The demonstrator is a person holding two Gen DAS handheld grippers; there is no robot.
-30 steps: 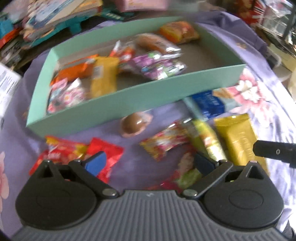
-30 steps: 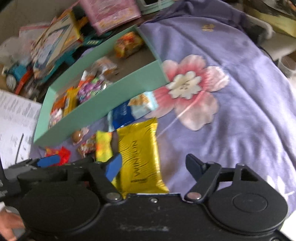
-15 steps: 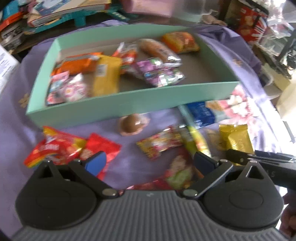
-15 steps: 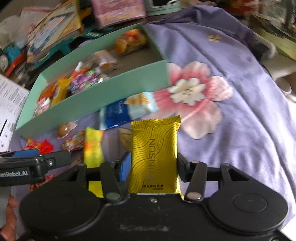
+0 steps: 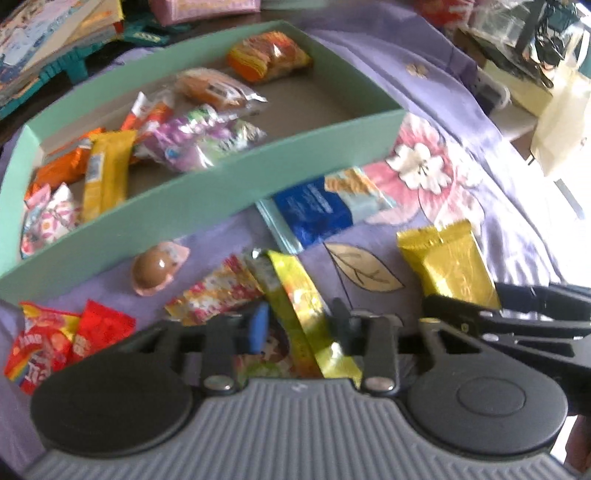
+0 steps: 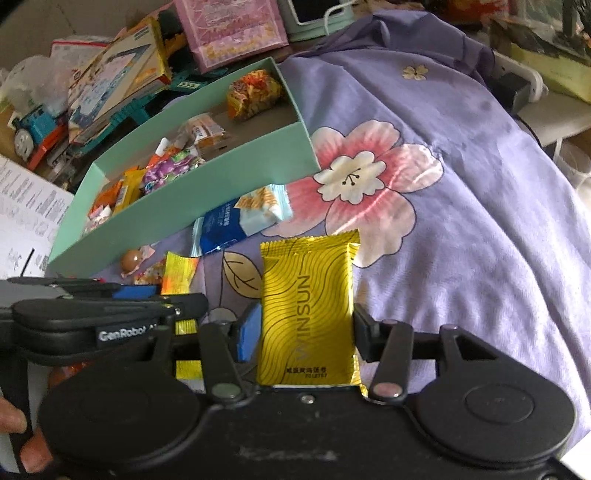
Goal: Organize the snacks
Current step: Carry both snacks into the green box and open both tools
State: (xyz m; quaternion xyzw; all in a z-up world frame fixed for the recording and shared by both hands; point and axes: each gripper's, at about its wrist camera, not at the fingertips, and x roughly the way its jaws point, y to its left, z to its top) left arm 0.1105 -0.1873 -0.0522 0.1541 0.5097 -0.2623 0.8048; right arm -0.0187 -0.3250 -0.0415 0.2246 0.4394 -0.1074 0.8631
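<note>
A mint-green box [image 5: 207, 192] with several snacks inside lies on the purple flowered cloth; it also shows in the right wrist view [image 6: 207, 195]. My right gripper [image 6: 304, 332] is shut on a gold WINSUN packet [image 6: 308, 302], which also shows in the left wrist view [image 5: 448, 266]. My left gripper [image 5: 299, 325] is shut on a long yellow-green snack bar [image 5: 299, 306], whose end shows in the right wrist view [image 6: 177, 273]. A blue-and-white packet [image 5: 325, 206], a chocolate egg [image 5: 153, 267], a patterned candy pack [image 5: 214, 295] and red candy bags [image 5: 70, 338] lie in front of the box.
Books, a pink box [image 6: 231, 29] and a toy train [image 6: 33, 127] crowd the area behind the green box. White paper [image 6: 26, 218] lies at the left. The cloth [image 6: 480, 184] stretches right of the box.
My left gripper has closed on the yellow-green snack bar. My right gripper holds the gold packet and has lifted it slightly. Both views have shifted to the right.
</note>
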